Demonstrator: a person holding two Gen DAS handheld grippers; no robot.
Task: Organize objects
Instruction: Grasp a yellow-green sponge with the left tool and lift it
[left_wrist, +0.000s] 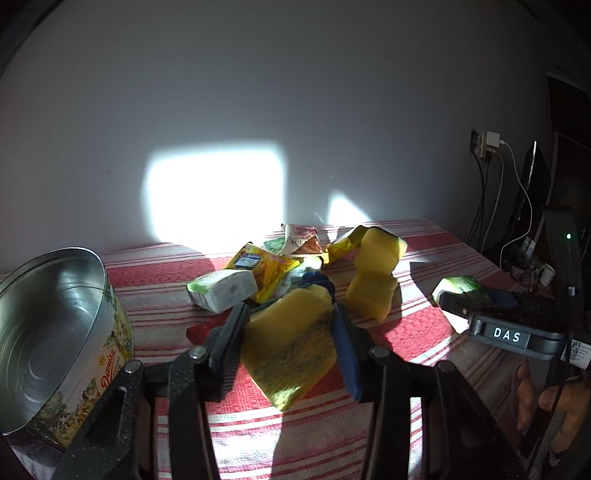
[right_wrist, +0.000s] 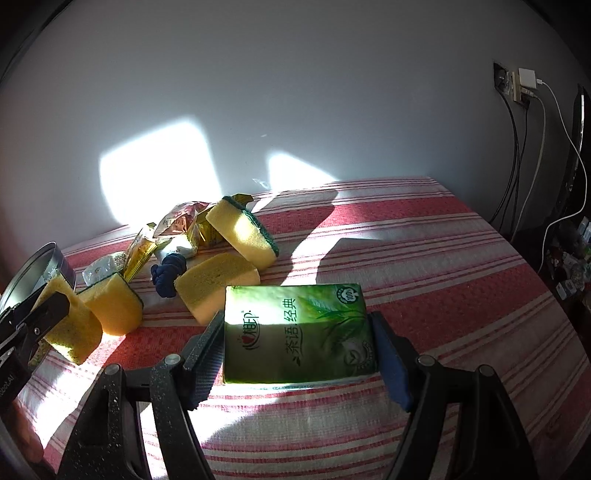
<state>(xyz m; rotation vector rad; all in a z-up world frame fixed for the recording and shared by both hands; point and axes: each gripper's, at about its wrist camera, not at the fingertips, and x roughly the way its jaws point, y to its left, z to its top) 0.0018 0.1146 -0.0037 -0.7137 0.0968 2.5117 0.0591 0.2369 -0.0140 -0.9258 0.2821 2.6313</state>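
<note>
Striped cloth (left_wrist: 424, 254) is spread over the table, backed by the wall on the far side. Open tin (left_wrist: 55, 332) is set at the near left edge of the cloth. A heap of sachets (left_wrist: 266, 269), a tissue pack (left_wrist: 221, 291) and a knotted cord (right_wrist: 168, 275) is piled mid-cloth, toward the far side. Two sponges (left_wrist: 373, 295) are placed right of the heap, one behind the other. A third sponge (left_wrist: 291, 347) is pinched between the left gripper (left_wrist: 288, 321) pads, near of the heap. Another tissue pack (right_wrist: 299, 332) is clamped in the right gripper (right_wrist: 295, 328), right of the sponges. Wall socket and cables (right_wrist: 517, 88) are located far right, past the table edge.
</note>
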